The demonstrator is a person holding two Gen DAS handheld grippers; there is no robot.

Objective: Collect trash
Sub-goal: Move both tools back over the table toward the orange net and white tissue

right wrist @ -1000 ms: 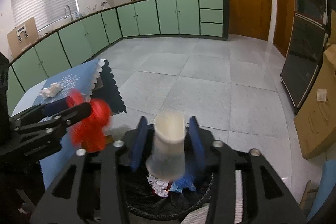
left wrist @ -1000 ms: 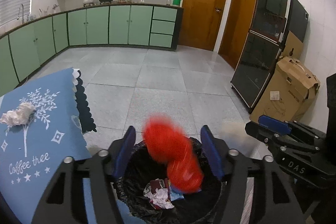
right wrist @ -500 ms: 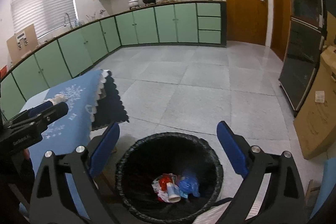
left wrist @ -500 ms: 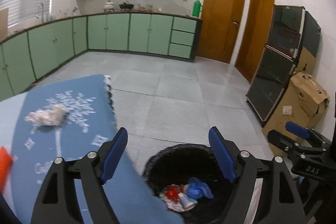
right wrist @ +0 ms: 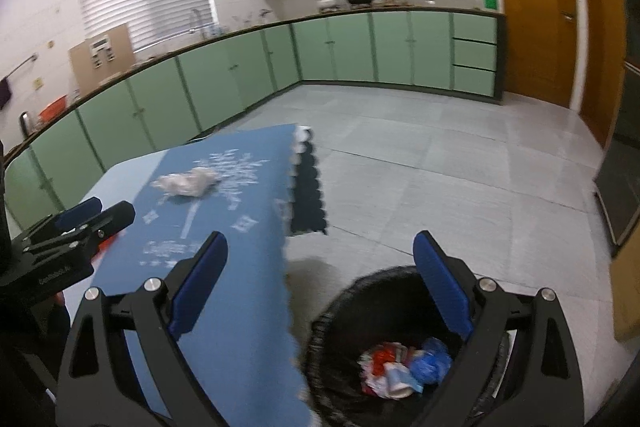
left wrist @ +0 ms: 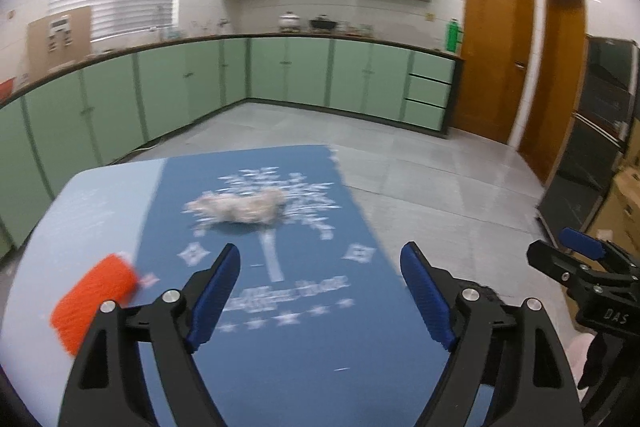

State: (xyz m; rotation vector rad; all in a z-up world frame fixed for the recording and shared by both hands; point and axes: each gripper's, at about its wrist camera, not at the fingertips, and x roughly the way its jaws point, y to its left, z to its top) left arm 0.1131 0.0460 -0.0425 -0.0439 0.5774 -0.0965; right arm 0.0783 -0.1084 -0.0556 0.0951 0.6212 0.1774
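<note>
We are noting the crumpled paper wad (left wrist: 239, 207) lying on the blue tablecloth (left wrist: 304, 339), well ahead of the left gripper (left wrist: 320, 291). Both grippers have just been opening and are standing wide apart, empty; their loads are now sitting in the black bin (right wrist: 348, 301) under the right gripper (right wrist: 320, 285) (an orange item (left wrist: 94, 301) is also waiting).

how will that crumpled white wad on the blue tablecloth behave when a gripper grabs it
The crumpled white wad looks like tissue or thin wrap, so it is probably very light and will squash between the pads. Its lumpy shape makes rolling unlikely. A push may just slide it across the blue tablecloth.
</note>
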